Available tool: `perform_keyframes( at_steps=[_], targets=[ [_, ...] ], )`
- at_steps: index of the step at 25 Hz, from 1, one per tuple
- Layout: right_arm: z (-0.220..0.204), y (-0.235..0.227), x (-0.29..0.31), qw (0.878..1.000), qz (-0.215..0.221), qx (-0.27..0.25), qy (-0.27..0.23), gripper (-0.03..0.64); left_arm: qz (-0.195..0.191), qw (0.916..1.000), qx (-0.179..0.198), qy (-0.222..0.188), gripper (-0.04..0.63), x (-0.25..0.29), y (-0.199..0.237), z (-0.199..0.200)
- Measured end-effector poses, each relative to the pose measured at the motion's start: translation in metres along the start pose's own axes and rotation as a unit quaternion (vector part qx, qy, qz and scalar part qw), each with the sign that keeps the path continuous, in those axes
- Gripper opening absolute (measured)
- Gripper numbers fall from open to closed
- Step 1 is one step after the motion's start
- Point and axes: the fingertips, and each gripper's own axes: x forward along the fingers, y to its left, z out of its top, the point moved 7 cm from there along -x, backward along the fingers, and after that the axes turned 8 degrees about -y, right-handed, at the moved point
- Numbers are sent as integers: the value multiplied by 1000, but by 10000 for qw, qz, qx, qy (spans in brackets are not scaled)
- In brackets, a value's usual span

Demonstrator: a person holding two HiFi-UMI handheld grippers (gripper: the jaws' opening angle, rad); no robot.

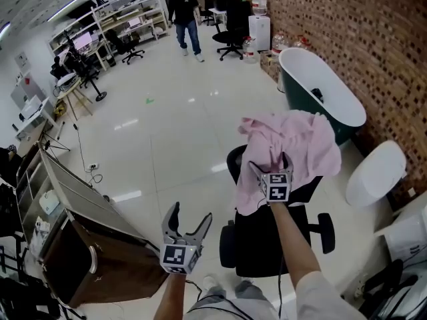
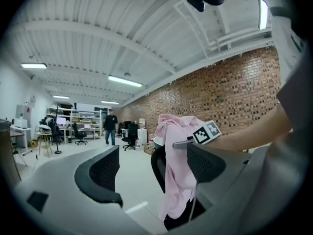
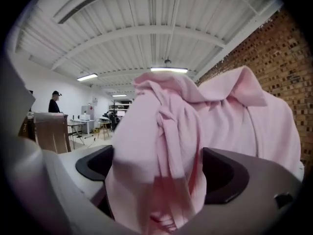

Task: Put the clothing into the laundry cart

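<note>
Left gripper (image 1: 191,213) sits lowest and nearest, jaws spread, nothing between them; the right gripper (image 1: 270,169) is the one at the garment (image 1: 293,135), its jaws at full spread with pink folds bunched between them, loose rather than pinched by my reading; the garment lies draped over the back of the chair (image 1: 267,245), its long axis hanging vertical. What the next move turns on: the cloth lies straight ahead of the right jaws, while the brown bin (image 1: 113,259), probably the cart, stands well apart at lower left, nearer the left gripper. The right gripper view shows folds filling the gap; the left gripper view shows the drape down the chair back; the head view shows where the bin stands.
</note>
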Motion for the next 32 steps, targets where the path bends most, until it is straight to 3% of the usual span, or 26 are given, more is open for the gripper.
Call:
perform_keyframes(
  at_steps=[6, 8, 9, 12, 15, 19, 23, 26, 29, 32],
  targets=[
    [-14, -9, 18, 9994, 97, -24, -319, 592, 33, 9999, -33, 96, 411, 0, 0, 4],
    [-11, -8, 14, 9997, 143, -19, -189, 471, -46, 9999, -37, 110, 411, 3, 0, 4],
    [-10, -8, 12, 9999, 147, 9, -67, 315, -90, 9999, -47, 108, 411, 5, -2, 4],
    [-13, -16, 8, 9995, 219, 189, 154, 92, -237, 9997, -58, 42, 411, 6, -10, 10],
    [13, -13, -19, 9992, 319, 159, -193, 77, -359, 9993, -67, -46, 411, 4, -17, 18],
    [98, -5, -76, 9906, 293, 58, -1334, 75, -509, 9981, -44, -336, 411, 5, -14, 20],
    [208, -4, -141, 9629, 380, -316, -2653, 72, -554, 9967, 23, -590, 411, 5, -8, 24],
    [278, 2, -192, 9413, 418, -555, -3303, 72, -639, 9944, -118, -837, 410, 5, -9, 38],
    [319, 11, -234, 9229, 470, -472, -3793, 72, -726, 9919, -112, -1032, 411, 5, -9, 58],
    [341, 18, -261, 9119, 469, -428, -4056, 72, -768, 9894, -178, -1223, 411, 5, -2, 80]
  ],
)
